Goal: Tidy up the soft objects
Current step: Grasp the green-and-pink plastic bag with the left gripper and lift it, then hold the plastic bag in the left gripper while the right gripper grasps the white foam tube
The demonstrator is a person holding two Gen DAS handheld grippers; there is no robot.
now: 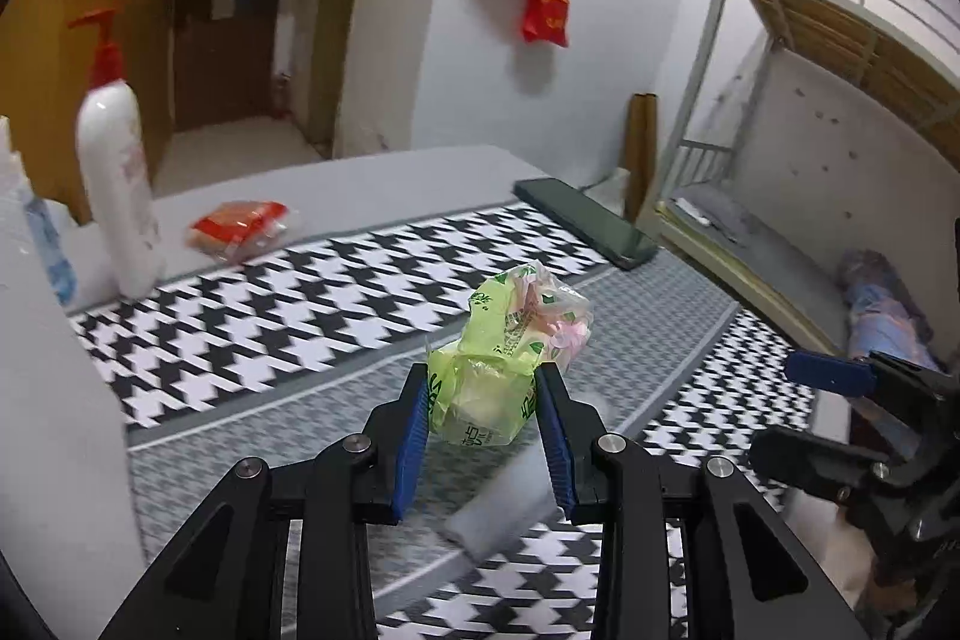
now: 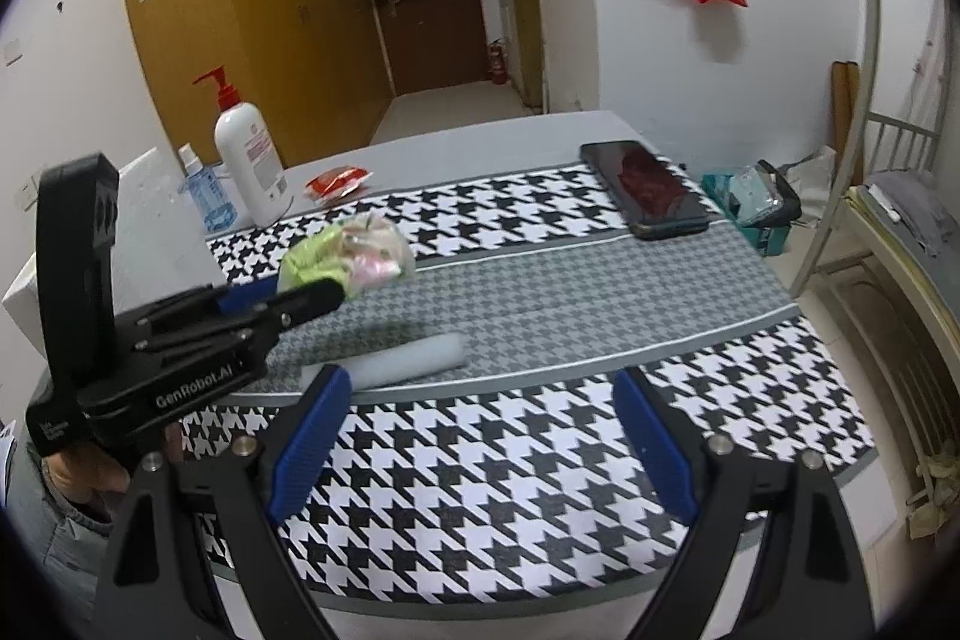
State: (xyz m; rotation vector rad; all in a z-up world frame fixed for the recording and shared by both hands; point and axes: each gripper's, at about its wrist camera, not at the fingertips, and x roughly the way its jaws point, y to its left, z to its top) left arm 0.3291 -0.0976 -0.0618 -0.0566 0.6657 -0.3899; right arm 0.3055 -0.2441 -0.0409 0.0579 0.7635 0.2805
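The left gripper [image 1: 483, 394] is closed on the crumpled green packet [image 1: 510, 346], held just above the houndstooth cloth [image 1: 312, 292], probably to carry it away. The grey roll [image 2: 414, 355] lies on the cloth, beyond the right gripper [image 2: 480, 436], whose jaws are wide apart and empty.

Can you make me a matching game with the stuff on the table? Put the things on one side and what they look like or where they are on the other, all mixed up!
Things:
1. green packet
2. pump bottle
3. phone
4. grey roll

Clues:
A. lies dark and flat at the far right of the cloth
B. is squeezed in the left gripper
C. stands upright, white with a red top
D. lies on the cloth in front of the open right gripper

Pairs: 1-B, 2-C, 3-A, 4-D
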